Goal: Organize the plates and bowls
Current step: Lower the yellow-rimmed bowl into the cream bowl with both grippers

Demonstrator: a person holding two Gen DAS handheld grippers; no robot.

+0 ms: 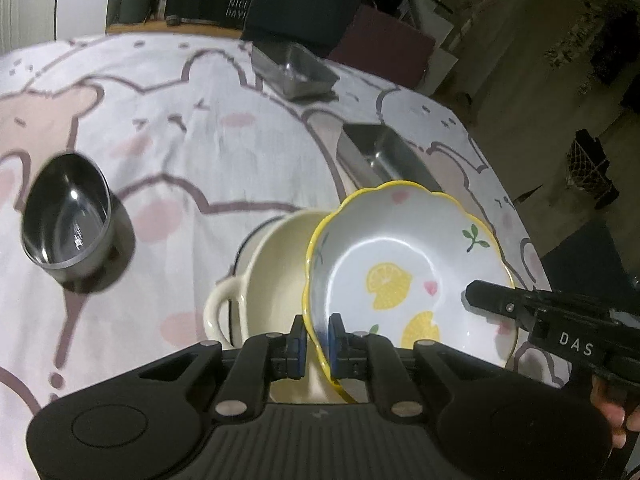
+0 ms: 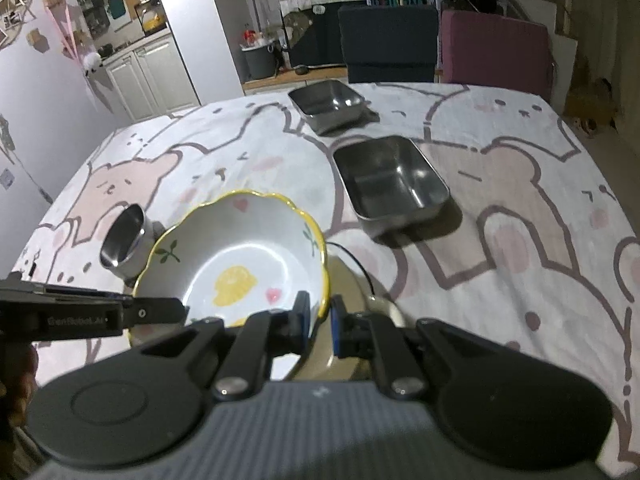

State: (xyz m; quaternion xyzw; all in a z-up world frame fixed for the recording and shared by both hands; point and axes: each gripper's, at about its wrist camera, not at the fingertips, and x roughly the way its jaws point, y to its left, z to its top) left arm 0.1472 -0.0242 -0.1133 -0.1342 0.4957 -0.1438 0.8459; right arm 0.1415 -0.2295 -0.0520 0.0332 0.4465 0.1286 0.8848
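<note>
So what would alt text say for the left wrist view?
The left gripper pinches the rim of a yellow-edged lemon-print bowl, tilted over a cream handled pot. The right gripper reaches in opposite. A steel cup and two steel trays sit on the bear-print tablecloth.

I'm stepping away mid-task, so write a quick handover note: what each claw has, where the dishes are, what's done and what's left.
Left claw: shut on the lemon bowl's near rim.
Right claw: shut on the same bowl's opposite rim.
The bowl hangs tilted over the cream pot.
Steel cup stands apart to the left; two steel trays sit farther back.
Done: nothing looks stacked yet.
Left: probably set the bowl down, then gather cup and trays.
</note>
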